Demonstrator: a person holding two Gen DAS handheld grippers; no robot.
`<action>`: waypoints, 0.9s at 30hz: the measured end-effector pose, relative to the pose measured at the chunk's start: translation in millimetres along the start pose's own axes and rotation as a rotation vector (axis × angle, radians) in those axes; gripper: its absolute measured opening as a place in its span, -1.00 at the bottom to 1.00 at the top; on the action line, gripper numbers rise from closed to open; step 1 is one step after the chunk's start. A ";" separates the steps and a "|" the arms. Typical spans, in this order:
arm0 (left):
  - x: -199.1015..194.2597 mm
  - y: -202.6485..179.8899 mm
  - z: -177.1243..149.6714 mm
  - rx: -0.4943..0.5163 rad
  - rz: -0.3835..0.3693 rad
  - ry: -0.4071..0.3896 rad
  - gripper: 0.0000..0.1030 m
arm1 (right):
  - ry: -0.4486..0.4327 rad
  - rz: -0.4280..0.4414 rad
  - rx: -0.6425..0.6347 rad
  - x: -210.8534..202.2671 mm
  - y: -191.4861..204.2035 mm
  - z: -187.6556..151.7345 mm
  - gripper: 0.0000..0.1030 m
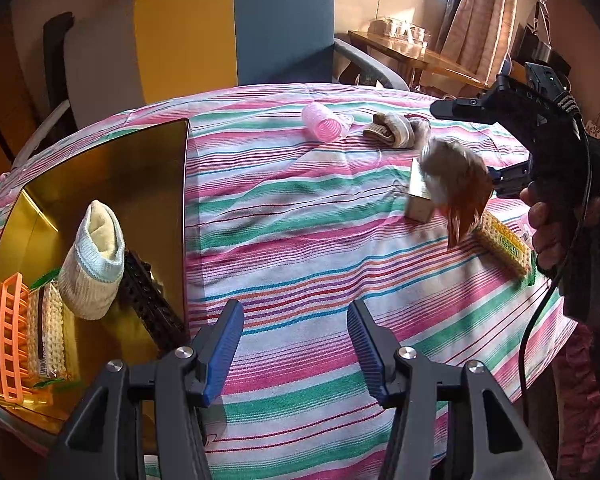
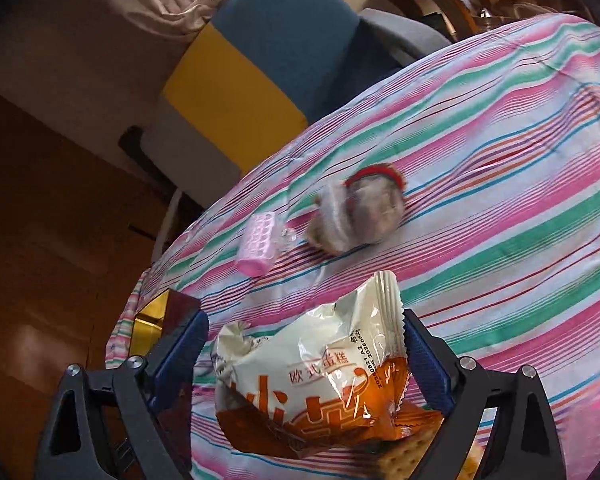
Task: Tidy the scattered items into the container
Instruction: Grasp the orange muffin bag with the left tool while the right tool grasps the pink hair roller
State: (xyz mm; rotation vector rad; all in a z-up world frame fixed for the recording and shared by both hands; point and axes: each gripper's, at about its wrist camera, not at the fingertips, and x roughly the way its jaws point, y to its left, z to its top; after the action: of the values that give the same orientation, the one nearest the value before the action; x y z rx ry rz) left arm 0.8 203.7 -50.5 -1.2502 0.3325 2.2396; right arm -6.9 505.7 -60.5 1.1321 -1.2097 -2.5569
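Observation:
A gold box (image 1: 100,168) stands at the left of the striped table and holds a rolled sock (image 1: 94,256), a peach ladder toy (image 1: 10,336), a cracker pack (image 1: 46,328) and a black bar (image 1: 148,304). My left gripper (image 1: 296,344) is open and empty beside the box. My right gripper (image 2: 306,360) is shut on a white and orange snack packet (image 2: 312,376), held above the table; the packet also shows blurred in the left wrist view (image 1: 456,188). A pink hair roller (image 1: 324,122) and rolled socks (image 1: 396,130) lie at the far side.
A small gold carton (image 1: 420,196) and a yellow cracker pack (image 1: 504,246) lie under the right gripper. A blue and yellow armchair (image 1: 236,28) stands behind the table. A wooden side table (image 1: 412,52) is by the curtain.

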 end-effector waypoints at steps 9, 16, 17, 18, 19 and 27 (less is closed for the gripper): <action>-17.7 3.2 2.7 0.008 -0.057 -0.049 0.10 | 0.091 0.104 -0.069 21.9 46.8 -54.8 0.86; -17.6 -20.4 13.1 0.095 -0.131 -0.063 0.17 | 0.009 0.045 -0.031 -26.8 22.9 -85.9 0.87; -16.8 -24.1 14.7 0.106 -0.142 -0.063 0.17 | -0.001 0.030 -0.022 -34.3 18.2 -91.6 0.88; -15.5 -27.8 16.0 0.119 -0.159 -0.063 0.17 | -0.010 0.017 -0.011 -41.5 13.0 -97.9 0.88; -13.4 -31.9 17.4 0.133 -0.168 -0.062 0.17 | -0.017 0.007 0.001 -48.9 6.8 -104.6 0.88; 6.0 -53.2 28.8 0.191 -0.291 -0.033 0.18 | -0.038 -0.129 0.040 -99.8 -34.9 -148.7 0.89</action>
State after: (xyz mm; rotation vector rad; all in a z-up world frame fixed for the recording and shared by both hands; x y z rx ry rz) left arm 8.4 262.7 -37.5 -1.0842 0.3204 1.9315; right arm 170.6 473.1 -87.5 1.2132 -1.2407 -2.6703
